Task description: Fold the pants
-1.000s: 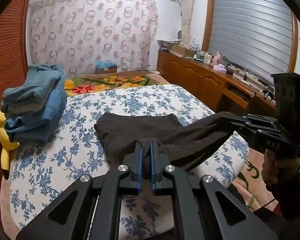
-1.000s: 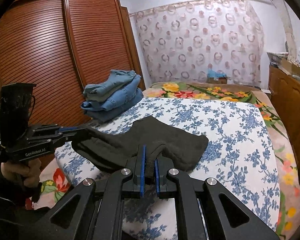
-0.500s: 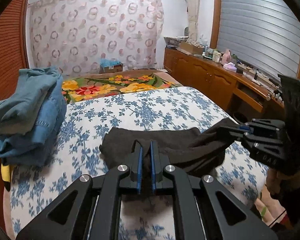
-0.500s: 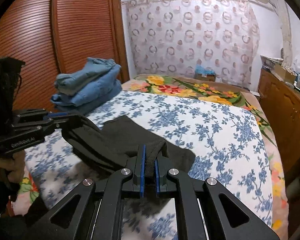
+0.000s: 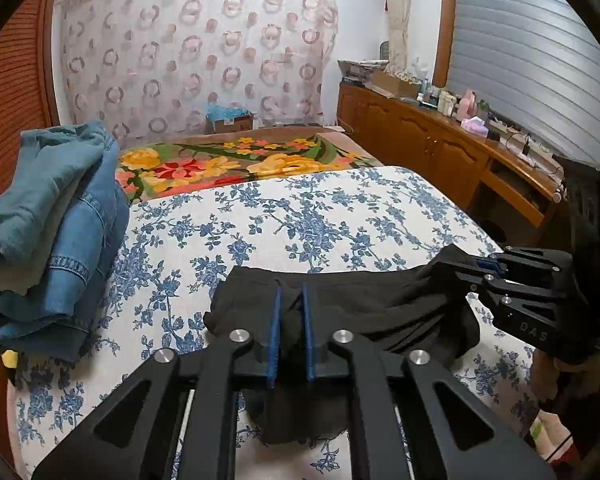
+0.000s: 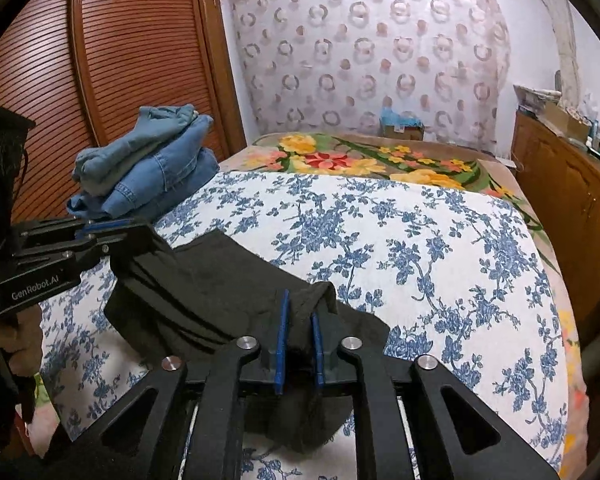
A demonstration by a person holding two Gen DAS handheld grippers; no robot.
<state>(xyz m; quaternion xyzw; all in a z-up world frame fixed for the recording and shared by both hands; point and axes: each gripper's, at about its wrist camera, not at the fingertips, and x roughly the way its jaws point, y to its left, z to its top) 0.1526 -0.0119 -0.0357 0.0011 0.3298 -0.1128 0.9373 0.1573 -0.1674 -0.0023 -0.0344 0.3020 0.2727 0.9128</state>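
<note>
Our left view looks along its own fingers (image 5: 274, 332), low and close over the bed (image 5: 300, 208), the curtain (image 5: 196, 48) at 12 o'clock. Our right view does likewise. We share the pants (image 6: 204, 280), jeans (image 6: 148, 160) and curtain.

home bedroom: bed (image 5: 300, 216) under floral sheet, louvred wardrobe (image 6: 100, 60), patterned curtain (image 5: 196, 52), cluttered wooden dresser (image 5: 440, 148).
</note>
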